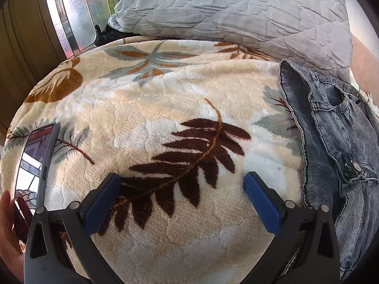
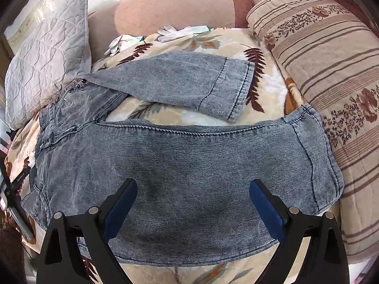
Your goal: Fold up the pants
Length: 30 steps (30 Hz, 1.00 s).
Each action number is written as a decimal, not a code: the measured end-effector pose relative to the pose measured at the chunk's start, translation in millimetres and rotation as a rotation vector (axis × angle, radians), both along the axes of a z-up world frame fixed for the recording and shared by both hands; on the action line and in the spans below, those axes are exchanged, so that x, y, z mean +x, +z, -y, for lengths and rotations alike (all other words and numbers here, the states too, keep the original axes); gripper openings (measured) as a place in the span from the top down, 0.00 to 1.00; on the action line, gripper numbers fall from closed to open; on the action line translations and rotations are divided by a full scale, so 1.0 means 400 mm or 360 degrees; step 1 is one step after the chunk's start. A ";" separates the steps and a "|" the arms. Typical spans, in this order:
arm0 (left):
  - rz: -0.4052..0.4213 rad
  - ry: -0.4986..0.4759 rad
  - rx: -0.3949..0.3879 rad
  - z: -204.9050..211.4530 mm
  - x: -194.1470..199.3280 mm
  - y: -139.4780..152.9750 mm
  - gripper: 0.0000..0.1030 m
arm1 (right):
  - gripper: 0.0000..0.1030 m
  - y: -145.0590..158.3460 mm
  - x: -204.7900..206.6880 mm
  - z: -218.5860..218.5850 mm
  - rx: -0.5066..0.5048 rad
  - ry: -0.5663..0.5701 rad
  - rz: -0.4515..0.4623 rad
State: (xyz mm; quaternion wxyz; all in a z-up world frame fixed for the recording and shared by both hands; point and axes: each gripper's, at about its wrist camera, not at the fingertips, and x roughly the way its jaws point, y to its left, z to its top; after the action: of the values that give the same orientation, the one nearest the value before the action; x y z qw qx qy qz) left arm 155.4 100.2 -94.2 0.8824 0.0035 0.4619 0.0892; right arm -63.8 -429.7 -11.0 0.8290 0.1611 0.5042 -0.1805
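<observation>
The pants [image 2: 184,161] lie spread on the bed's blanket [image 1: 165,108], legs apart. Both tongs are apart and hold nothing: the right tongs [image 2: 193,203] above the near leg, the left tongs [image 1: 182,201] beside the waistband (over bare blanket). Take the far leg by its hem and bring it onto the near one, seams matching.

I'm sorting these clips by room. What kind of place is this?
Most likely a bedroom at home, the work surface being a bed. The jeans lie spread on a plush leaf-print blanket, with a quilted grey pillow and a striped floral bolster at its edges.
</observation>
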 end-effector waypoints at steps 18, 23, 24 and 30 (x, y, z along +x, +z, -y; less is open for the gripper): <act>0.0001 -0.0001 0.0000 0.000 0.000 -0.001 0.00 | 0.07 -0.001 0.001 0.078 -0.0032 -0.0084 -0.0016; 0.0002 0.0000 0.0000 0.000 0.000 0.000 0.00 | 0.07 -0.026 0.004 0.109 0.0101 -0.0072 -0.0068; 0.0004 0.0000 0.0002 0.001 -0.001 0.000 0.00 | 0.07 -0.021 0.002 0.115 0.0103 -0.0072 -0.0053; -0.0096 -0.0036 -0.0004 0.000 -0.003 0.007 0.00 | 0.07 0.005 0.028 0.194 0.0225 -0.0133 0.0075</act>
State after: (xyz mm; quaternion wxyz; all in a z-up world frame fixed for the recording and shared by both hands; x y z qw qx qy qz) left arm 154.3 100.2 -91.3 0.8690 0.0103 0.4885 0.0786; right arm -52.7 -507.2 -8.8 0.8189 0.2443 0.4889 -0.1750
